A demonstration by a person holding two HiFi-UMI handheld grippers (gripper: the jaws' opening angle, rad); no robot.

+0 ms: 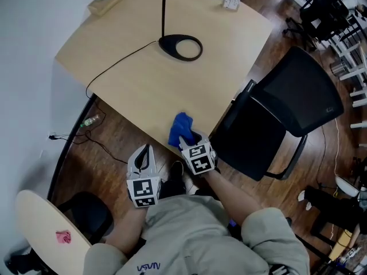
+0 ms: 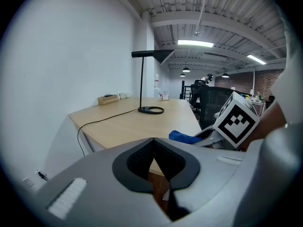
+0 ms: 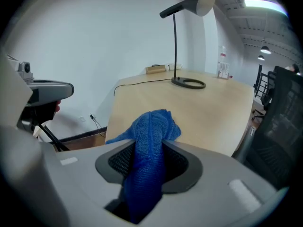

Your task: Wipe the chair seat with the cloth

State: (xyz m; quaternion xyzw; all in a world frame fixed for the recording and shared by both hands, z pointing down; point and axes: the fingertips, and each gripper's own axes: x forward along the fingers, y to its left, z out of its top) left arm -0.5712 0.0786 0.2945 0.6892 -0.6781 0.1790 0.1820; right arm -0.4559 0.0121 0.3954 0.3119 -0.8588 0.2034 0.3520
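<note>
R gripper point(image 3: 149, 144) grips blue cloth point(image 3: 152, 126) near desk point(image 3: 203, 109).

Cloth point(image 1: 180, 128): in the jaws of my right gripper point(image 1: 192, 145), at the table point(image 1: 137, 79) edge.
Chair point(image 1: 269, 125): right of table.
Lamp point(image 1: 167, 44): on table, behind cloth.

Cloth point(image 1: 180, 129) blue; chair point(image 1: 298, 99) black; desk point(image 1: 218, 44) pale wood; lamp base point(image 1: 180, 47) black; floor point(image 1: 114, 133) dark brown planks.

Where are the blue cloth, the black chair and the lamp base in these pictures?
blue cloth point(image 3: 150, 126), right gripper view, bunched top.
black chair point(image 1: 252, 143), head view, seat.
lamp base point(image 1: 166, 44), head view, solid left end.
</note>
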